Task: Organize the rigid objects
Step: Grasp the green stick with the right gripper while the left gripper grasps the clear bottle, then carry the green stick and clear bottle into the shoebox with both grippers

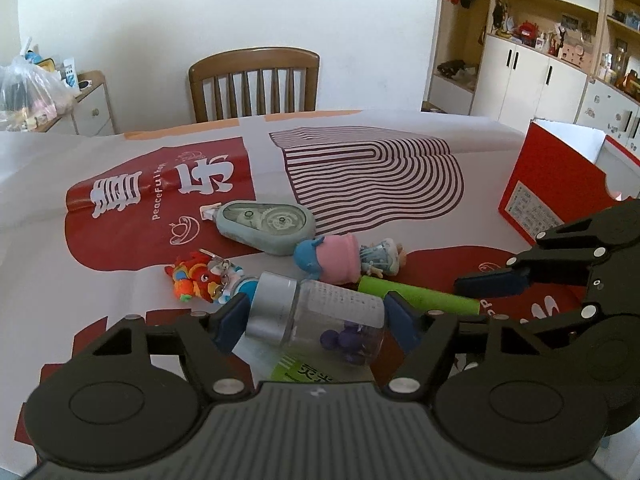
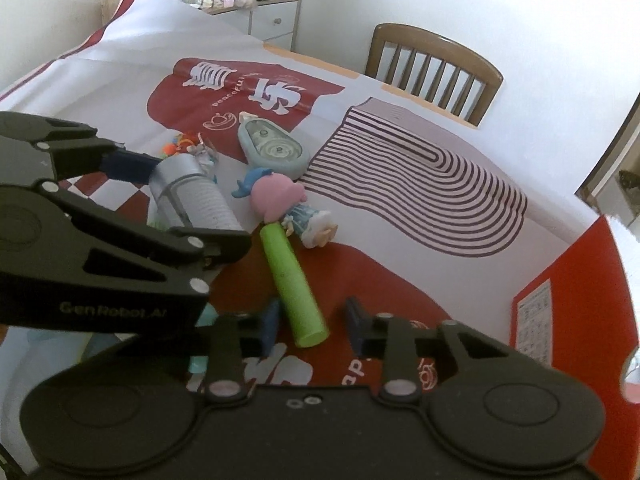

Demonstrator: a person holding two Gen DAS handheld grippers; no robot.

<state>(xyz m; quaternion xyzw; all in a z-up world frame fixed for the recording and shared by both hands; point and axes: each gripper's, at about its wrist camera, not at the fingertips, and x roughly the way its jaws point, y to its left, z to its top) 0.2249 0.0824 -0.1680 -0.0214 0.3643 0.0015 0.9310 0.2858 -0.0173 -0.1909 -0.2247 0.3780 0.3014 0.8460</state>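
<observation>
Near the table's [image 1: 400, 128] front edge, amid a huddle of small toys: left gripper [image 1: 316, 320] closed on the bottle [image 1: 320, 312], one pad against the silver cap end, the other against the clear base end, so gripped lengthwise while lying on its side. Probably taken end to end because the round body would roll out of a grip across it. Hard to tell whether lifted or resting on the cloth.

Just right of it, right gripper [image 2: 312, 324] spread wide, jaws straddling the near end of the green tube [image 2: 294, 280] without touching; likely lined up for a pinch across its width.

Beyond the tube, touching its far end, the doll [image 1: 344, 258]; past that, the tape dispenser [image 1: 266, 226]; to the left, the keychain [image 1: 200, 278] beside the bottle's cap.

At the right edge, the red box [image 1: 560, 184], open-topped, seemingly meant as the bin, well apart from the pile.
</observation>
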